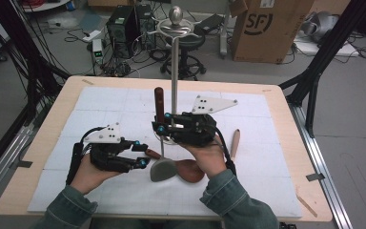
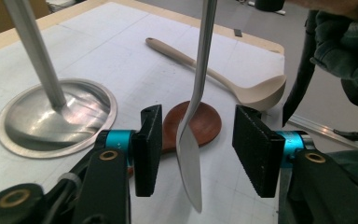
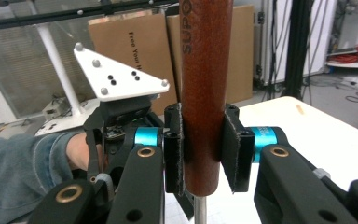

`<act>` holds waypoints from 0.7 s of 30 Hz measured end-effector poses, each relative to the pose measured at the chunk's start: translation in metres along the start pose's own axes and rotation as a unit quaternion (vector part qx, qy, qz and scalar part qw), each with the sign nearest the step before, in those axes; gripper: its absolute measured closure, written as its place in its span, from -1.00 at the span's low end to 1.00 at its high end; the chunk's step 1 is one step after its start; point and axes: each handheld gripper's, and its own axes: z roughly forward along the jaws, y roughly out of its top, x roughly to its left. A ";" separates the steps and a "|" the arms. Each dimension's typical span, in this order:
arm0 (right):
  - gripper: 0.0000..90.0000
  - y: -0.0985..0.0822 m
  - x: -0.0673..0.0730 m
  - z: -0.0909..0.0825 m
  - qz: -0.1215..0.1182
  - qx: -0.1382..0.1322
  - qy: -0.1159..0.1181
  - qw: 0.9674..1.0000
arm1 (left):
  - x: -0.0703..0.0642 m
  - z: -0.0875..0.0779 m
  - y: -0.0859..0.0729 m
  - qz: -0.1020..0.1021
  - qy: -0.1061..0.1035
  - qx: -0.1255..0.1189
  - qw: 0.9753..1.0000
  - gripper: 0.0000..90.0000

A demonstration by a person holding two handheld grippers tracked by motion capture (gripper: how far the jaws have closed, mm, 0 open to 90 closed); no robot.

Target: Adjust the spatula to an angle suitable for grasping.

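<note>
A utensil with a red-brown wooden handle (image 3: pixel 204 93) and a thin metal shank stands upright, and my right gripper (image 3: pixel 204 156) is shut on that handle. From above, the handle (image 1: pixel 159 101) rises over the right gripper (image 1: pixel 164 122) beside the stand's pole (image 1: pixel 174 71). The utensil's grey metal blade (image 2: pixel 189 158) hangs between the pads of my left gripper (image 2: pixel 200 144), which is open and clear of it on both sides. In the high view the left gripper (image 1: pixel 140 153) sits just left of the blade (image 1: pixel 162 170).
A wooden spoon (image 2: pixel 205 122) and a beige ladle (image 2: pixel 256 91) lie on the white mat (image 1: pixel 100 109). The stand's round steel base (image 2: pixel 51 119) is close by. A small stick (image 1: pixel 307 205) lies at the front right. Boxes and cables crowd the floor beyond.
</note>
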 end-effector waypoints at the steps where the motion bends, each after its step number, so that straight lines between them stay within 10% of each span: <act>1: 0.63 0.001 0.000 -0.001 0.000 -0.001 -0.002 1.000 | 0.000 -0.001 -0.001 -0.003 0.004 -0.001 1.000 0.15; 21: 0.63 0.026 -0.022 -0.010 0.002 -0.011 -0.031 0.999 | 0.013 -0.026 -0.025 -0.025 0.044 -0.013 0.999 -0.13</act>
